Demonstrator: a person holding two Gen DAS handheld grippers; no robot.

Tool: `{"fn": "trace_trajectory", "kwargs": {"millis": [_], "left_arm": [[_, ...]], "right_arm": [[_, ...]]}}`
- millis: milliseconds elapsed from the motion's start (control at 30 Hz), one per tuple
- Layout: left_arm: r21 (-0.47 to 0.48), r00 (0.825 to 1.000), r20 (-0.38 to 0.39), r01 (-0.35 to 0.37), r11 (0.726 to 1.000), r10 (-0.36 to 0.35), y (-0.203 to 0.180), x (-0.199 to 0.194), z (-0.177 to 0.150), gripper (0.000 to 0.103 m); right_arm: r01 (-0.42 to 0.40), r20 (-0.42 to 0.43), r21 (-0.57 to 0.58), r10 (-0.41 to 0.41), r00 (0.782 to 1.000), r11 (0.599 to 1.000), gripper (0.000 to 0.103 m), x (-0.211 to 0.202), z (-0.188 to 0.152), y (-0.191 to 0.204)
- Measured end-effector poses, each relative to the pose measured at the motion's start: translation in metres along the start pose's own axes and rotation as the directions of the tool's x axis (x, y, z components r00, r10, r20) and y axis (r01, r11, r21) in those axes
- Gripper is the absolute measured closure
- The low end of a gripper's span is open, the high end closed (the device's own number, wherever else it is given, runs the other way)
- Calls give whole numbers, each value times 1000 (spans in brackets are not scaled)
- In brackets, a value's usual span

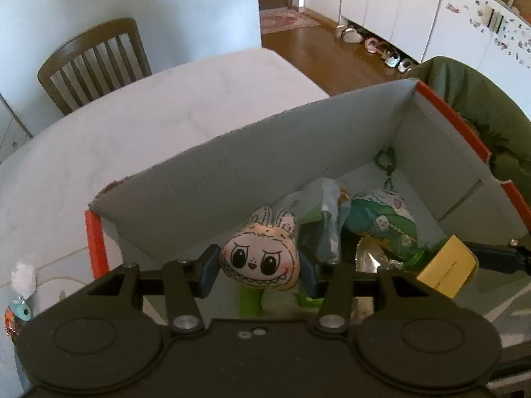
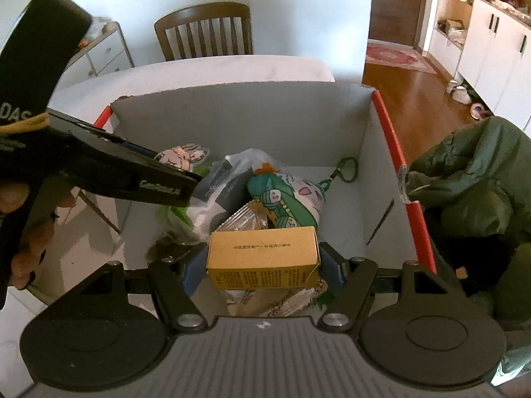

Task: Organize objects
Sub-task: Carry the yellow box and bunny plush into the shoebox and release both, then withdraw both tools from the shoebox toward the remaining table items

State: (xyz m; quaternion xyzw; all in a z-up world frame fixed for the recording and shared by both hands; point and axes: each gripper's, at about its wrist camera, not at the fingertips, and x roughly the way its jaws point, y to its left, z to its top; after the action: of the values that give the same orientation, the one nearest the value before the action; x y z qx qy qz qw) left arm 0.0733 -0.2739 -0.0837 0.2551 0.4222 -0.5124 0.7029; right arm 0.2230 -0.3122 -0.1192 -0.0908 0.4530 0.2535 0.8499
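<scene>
My left gripper [image 1: 260,267] is shut on a pink bunny-faced plush toy [image 1: 260,258] and holds it over the open cardboard box [image 1: 205,172]. My right gripper [image 2: 262,270] is shut on a small yellow carton [image 2: 264,257] above the same box [image 2: 239,116]. Inside the box lie a green illustrated pouch [image 2: 288,199], a white plastic bag [image 2: 229,179] and a foil-wrapped item [image 2: 245,219]. In the right wrist view the left gripper's body [image 2: 126,175] crosses from the left, with the plush toy [image 2: 182,156] peeking past it. The yellow carton [image 1: 446,265] shows at the right of the left wrist view.
The box has orange-red edges [image 2: 388,129] and stands on a white table [image 1: 139,126]. A wooden chair [image 2: 205,31] stands beyond the table. A green jacket [image 2: 474,172] is bunched right of the box. A hand [image 2: 30,242] holds the left gripper. A small colourful toy [image 1: 18,311] lies at the table's left.
</scene>
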Motion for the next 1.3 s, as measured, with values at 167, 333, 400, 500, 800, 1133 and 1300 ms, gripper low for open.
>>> {"fn": "trace_trajectory", "kwargs": {"millis": [167, 333, 400, 500, 800, 1133, 1300], "left_arm": [[-11, 999, -40, -6, 1000, 5, 1, 9, 2, 55], [-20, 997, -72, -5, 1000, 4, 6, 15, 4, 54], [-18, 996, -89, -4, 1000, 2, 7, 18, 3, 54], [-19, 995, -104, -9, 1000, 7, 8, 20, 3, 53], [-16, 993, -112, -34, 999, 32, 6, 20, 2, 47], [-27, 997, -78, -22, 999, 20, 2, 1, 0, 40], [-23, 999, -43, -11, 1000, 10, 1, -16, -4, 36]], "right_arm": [[-15, -7, -13, 15, 1000, 1000, 33, 3, 2, -2], [-13, 0, -25, 13, 1000, 1000, 32, 1, 2, -2], [-6, 6, -41, 6, 1000, 999, 31, -1, 1, -1], [-2, 6, -52, 3, 1000, 999, 31, -1, 1, 0], [-16, 36, -49, 18, 999, 999, 31, -9, 0, -5], [-38, 80, -35, 40, 996, 999, 29, -27, 0, -4], [-60, 104, -2, 60, 993, 998, 29, -41, 1, -5]]}}
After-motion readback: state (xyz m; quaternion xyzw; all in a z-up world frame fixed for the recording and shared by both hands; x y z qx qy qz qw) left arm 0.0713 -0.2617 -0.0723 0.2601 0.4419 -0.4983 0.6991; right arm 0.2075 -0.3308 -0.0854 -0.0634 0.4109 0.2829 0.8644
